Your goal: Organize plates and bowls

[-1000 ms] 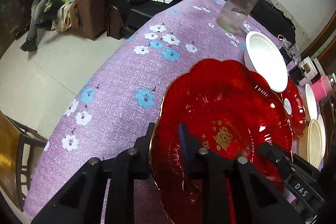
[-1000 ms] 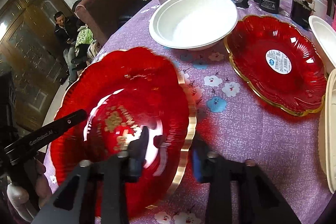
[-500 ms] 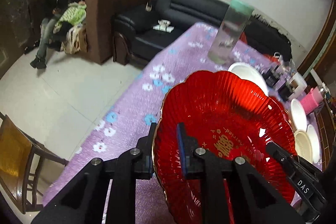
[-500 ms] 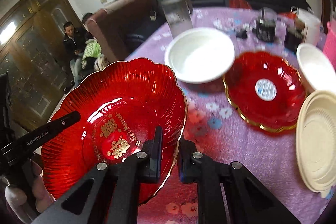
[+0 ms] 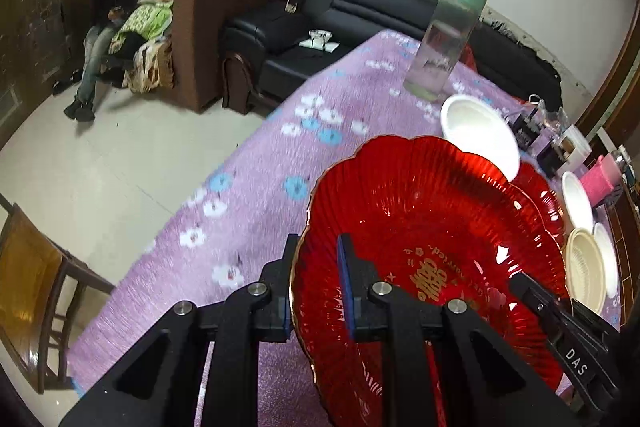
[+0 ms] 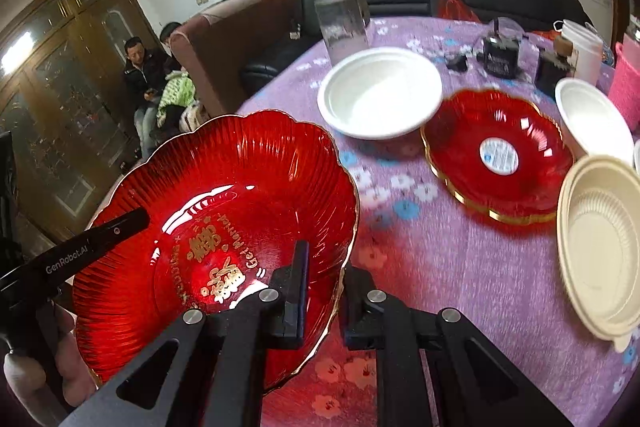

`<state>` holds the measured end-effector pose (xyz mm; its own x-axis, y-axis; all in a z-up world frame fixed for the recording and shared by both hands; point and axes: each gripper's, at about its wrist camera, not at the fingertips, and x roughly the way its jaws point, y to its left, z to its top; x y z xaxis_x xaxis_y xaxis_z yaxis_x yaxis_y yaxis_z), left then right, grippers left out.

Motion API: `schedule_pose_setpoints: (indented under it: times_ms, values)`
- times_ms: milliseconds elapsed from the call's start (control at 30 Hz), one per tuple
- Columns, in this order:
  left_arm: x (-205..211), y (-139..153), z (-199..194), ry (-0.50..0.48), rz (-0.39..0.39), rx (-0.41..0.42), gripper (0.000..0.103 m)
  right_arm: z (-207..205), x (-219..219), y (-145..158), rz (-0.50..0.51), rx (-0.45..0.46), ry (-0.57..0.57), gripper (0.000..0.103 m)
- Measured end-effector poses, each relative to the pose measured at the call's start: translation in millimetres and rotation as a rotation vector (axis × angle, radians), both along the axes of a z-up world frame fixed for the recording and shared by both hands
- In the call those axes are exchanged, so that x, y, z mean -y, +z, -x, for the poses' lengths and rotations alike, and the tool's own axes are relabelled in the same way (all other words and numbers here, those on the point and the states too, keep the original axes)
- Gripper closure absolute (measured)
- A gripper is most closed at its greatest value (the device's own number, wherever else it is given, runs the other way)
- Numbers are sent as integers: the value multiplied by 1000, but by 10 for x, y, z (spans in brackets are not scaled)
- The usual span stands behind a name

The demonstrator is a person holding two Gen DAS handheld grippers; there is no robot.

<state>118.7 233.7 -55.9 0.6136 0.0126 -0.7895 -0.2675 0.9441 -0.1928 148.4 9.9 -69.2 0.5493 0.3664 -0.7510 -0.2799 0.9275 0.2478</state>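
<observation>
Two handheld grippers carry one red scalloped plate above a purple floral tablecloth. The left gripper is clenched on the plate's rim at nine o'clock; the right gripper is clenched on the opposite rim at three o'clock. From the held plate, a second red plate rests on the cloth at two o'clock, nearer the right hand (likely the stacking spot). Counted: two red plates, a large white bowl, a smaller white bowl, and a cream dish at three o'clock.
</observation>
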Motion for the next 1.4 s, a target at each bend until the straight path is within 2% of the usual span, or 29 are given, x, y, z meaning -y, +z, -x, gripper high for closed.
schedule_pose_setpoints:
  times_ms: [233,400,500,567,600,633,667,700,733,767,833,867,967,1167,1400]
  values:
    - [-33,-300,-76,17,9,-63,84,-78,-30,-321,22,-55,-14,89]
    - [-51,-308,-115,36,-24,-66,82,-96,-98,-351,27,-54,-4,88]
    - [-111,-313,-105,56,-3,-87,77,-130,-157,-400,32,-88,18,84]
    - [-132,-255,-50,57,7,-71,74,-126,-135,-394,18,-86,11,84]
    - [-125,-198,-10,59,-2,-56,67,-119,-118,-377,4,-86,13,77]
    - [-111,-125,37,66,-15,-39,57,-102,-102,-349,-5,-80,12,67]
    - [-101,-64,82,72,-26,-23,52,-77,-93,-321,-10,-72,10,60]
    - [-87,-7,131,78,-38,-4,47,-46,-65,-266,-14,-52,4,49]
    - [-73,69,196,86,-55,20,42,-16,-57,-230,-12,-37,-1,43]
    - [-46,159,273,97,-78,45,38,17,-37,-182,-9,-18,-5,42]
    - [32,316,423,130,-133,84,25,80,-5,-118,-4,-1,-5,40]
    - [71,377,488,144,-161,97,23,108,8,-96,-4,2,-6,40]
    - [241,573,716,141,-232,155,19,231,102,-38,-19,5,-18,40]
    - [592,819,1074,70,-239,191,19,545,373,80,-47,26,-40,40]
    - [1058,963,1360,15,-294,209,19,917,871,231,-82,71,-114,36]
